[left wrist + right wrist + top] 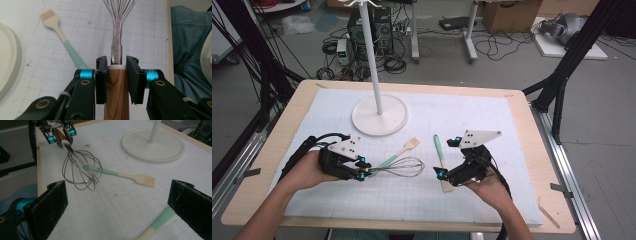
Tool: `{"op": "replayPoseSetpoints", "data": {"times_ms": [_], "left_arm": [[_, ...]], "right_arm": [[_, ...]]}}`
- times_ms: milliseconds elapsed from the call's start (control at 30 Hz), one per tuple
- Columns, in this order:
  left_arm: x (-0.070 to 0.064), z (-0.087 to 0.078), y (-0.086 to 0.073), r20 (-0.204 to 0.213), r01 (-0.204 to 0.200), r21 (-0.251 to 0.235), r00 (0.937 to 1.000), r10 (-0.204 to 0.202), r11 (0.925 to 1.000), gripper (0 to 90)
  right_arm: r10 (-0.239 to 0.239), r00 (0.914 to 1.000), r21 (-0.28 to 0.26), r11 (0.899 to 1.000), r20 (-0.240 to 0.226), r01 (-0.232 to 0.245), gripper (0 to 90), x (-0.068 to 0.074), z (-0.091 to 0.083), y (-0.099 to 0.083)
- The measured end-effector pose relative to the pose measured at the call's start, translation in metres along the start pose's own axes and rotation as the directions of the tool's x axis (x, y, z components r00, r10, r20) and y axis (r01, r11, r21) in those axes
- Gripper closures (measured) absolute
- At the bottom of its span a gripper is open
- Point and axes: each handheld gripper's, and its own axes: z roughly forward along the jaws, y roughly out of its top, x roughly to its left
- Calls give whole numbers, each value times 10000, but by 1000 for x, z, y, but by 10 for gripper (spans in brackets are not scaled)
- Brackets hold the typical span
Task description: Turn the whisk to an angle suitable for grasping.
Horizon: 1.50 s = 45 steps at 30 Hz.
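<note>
Wood-handled wire whisk: we list it first, since our left gripper has its jaws clamped on the handle just below the white collar. In the high view the wire loops point toward the middle of the gridded white mat, low over it; whether they touch the mat we cannot tell.

Mint-and-cream pastry brush: it lies on the mat behind the whisk, its handle crossing under the wires, bristles toward the stand.

Mint-handled spatula: it lies flat on the mat just beside our right gripper. That gripper has its jaws spread wide and carries nothing; in the right gripper view the spatula handle sits near the right jaw, not between the pads.

White hanging stand: round base on the far part of the mat, pole rising out of frame.

Progress, as we judge it: the whisk is picked up and secured, so one utensil of three is in hand. If the utensils are bound for the stand, hanging has not begun; the brush and spatula are untouched, and the spatula looks the likeliest next pickup.
</note>
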Motion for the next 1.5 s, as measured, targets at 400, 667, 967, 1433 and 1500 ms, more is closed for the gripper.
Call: {"op": "replayPoseSetpoints", "data": {"times_ms": [400,667,967,1433,1500], "left_arm": [[-2,13,22,128,-79,169,9999,77,9998,714],[-5,19,37,241,-275,229,9993,270,9994,713],[-6,24,45,314,-389,380,9988,377,9985,713],[-6,20,53,265,-399,246,9989,393,9989,713],[-6,20,53,274,-454,257,9986,447,9986,713]], "right_arm": [[-506,9960,374,9979,-738,535,15,7,18,26],[-961,9847,748,9914,-1455,1078,76,11,32,40],[-1192,9714,1135,9830,-2056,1446,190,11,46,52],[-1385,9433,1963,9592,-3015,2035,288,13,56,61],[-1403,9429,2077,9557,-3021,2087,291,13,57,60]]}}
